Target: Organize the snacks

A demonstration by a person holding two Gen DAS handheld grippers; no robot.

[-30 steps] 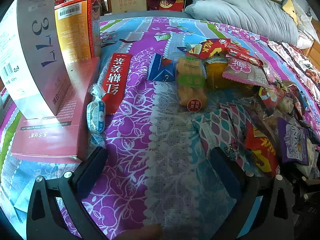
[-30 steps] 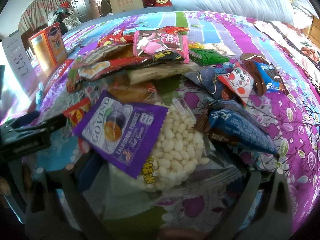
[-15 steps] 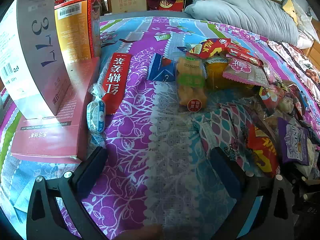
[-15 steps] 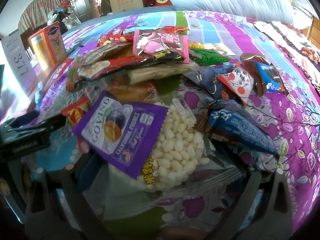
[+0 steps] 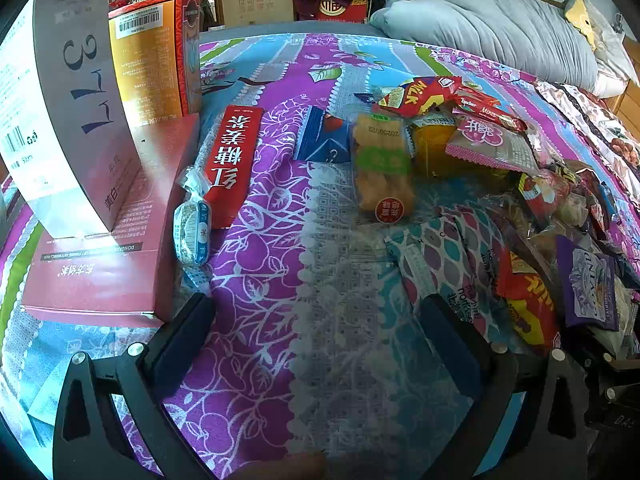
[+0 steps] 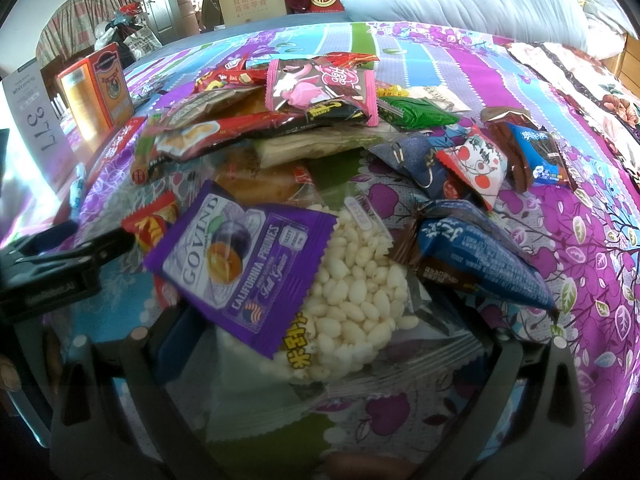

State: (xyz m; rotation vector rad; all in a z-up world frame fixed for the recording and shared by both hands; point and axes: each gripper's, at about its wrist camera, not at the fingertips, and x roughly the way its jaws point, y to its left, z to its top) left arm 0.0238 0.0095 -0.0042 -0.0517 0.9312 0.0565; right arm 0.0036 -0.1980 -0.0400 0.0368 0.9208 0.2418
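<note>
Purple-patterned bedspread (image 5: 256, 264) lies bare between the left gripper (image 5: 316, 320)'s wide-spread fingers, while the right gripper (image 6: 320, 332) stands equally wide around the clear puffed-rice bag (image 6: 352, 292), a purple prune packet (image 6: 240, 256) overlapping that bag's left side and the snack pile (image 6: 304, 120) heaped beyond it.

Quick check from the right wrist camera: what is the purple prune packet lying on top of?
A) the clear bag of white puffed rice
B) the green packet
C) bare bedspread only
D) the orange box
A: the purple prune packet overlaps the clear bag of white puffed rice, right in front of the open right gripper.
</note>
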